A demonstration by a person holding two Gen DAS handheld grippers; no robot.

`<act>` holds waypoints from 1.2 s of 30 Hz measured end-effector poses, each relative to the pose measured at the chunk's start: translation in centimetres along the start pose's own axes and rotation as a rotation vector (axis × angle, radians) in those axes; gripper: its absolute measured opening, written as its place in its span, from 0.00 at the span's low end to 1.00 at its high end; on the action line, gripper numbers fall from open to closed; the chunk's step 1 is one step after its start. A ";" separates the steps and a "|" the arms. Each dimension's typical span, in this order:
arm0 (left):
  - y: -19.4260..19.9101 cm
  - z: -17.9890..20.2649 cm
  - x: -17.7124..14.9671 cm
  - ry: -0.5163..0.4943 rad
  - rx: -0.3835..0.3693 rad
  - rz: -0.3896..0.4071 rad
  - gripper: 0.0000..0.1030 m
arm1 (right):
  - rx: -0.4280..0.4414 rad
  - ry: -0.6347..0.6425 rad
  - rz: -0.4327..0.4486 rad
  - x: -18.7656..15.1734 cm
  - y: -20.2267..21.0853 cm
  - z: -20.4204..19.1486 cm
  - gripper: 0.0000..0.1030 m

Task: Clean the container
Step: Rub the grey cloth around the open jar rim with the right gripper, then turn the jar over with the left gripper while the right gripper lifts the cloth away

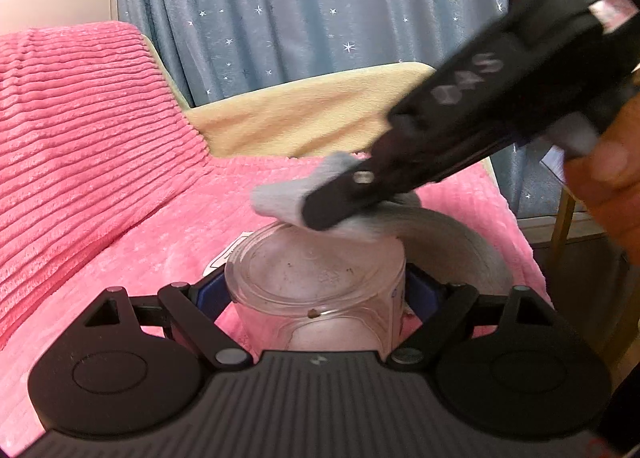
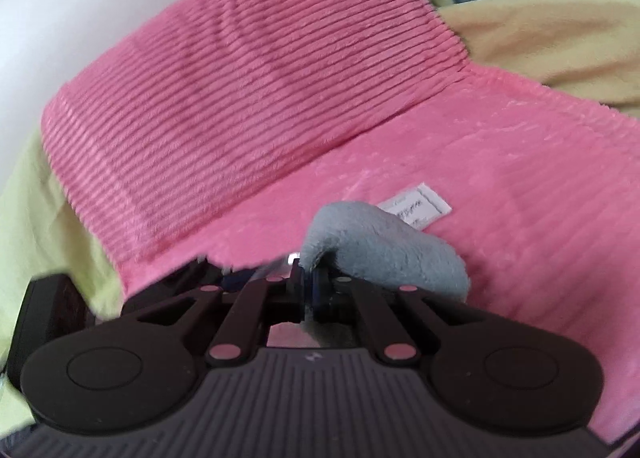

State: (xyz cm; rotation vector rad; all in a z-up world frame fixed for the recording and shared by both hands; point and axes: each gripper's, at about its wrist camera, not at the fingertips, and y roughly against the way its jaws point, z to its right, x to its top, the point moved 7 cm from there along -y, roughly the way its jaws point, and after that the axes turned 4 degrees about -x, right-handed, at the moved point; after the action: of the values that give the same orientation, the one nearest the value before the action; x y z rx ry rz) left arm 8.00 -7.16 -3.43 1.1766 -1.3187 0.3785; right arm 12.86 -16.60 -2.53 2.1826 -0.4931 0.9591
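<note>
A clear round plastic container (image 1: pixel 316 290) with specks of dirt on it sits clamped between the blue pads of my left gripper (image 1: pixel 316 292), held above a pink blanket. From the upper right my right gripper (image 1: pixel 320 214) reaches over the container's far rim, shut on a grey fluffy cloth (image 1: pixel 288 198). The cloth touches the container's top edge. In the right wrist view the right gripper (image 2: pixel 308 282) has its jaws closed on the grey cloth (image 2: pixel 384 246), which bulges forward to the right. The container is hidden in that view.
A pink ribbed blanket (image 1: pixel 92 130) with a white label (image 2: pixel 420 208) covers the seat, over a yellow sheet (image 1: pixel 312 110). A blue starred curtain (image 1: pixel 304 10) hangs behind. A hand (image 1: pixel 608 186) holds the right gripper at the right edge.
</note>
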 end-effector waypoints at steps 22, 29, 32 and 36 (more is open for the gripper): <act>-0.1 0.1 0.0 -0.004 0.004 -0.001 0.85 | 0.146 -0.087 -0.061 -1.1 -1.5 -1.5 0.00; -0.1 0.0 -0.1 0.000 0.003 -0.004 0.85 | 0.155 -0.134 -0.058 -1.1 -1.4 -0.7 0.00; -0.1 0.2 0.0 -0.003 0.006 -0.009 0.85 | 0.159 -0.154 -0.056 -1.0 -1.4 -0.4 0.00; -0.2 0.3 0.0 -0.006 0.008 -0.017 0.85 | 0.164 -0.187 -0.031 -0.9 -2.1 -1.2 0.00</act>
State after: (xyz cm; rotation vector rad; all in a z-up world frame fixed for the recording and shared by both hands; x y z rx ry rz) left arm 8.01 -7.46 -3.50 1.1956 -1.3122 0.3688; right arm 12.86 -14.23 -3.56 2.4352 -0.4805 0.8076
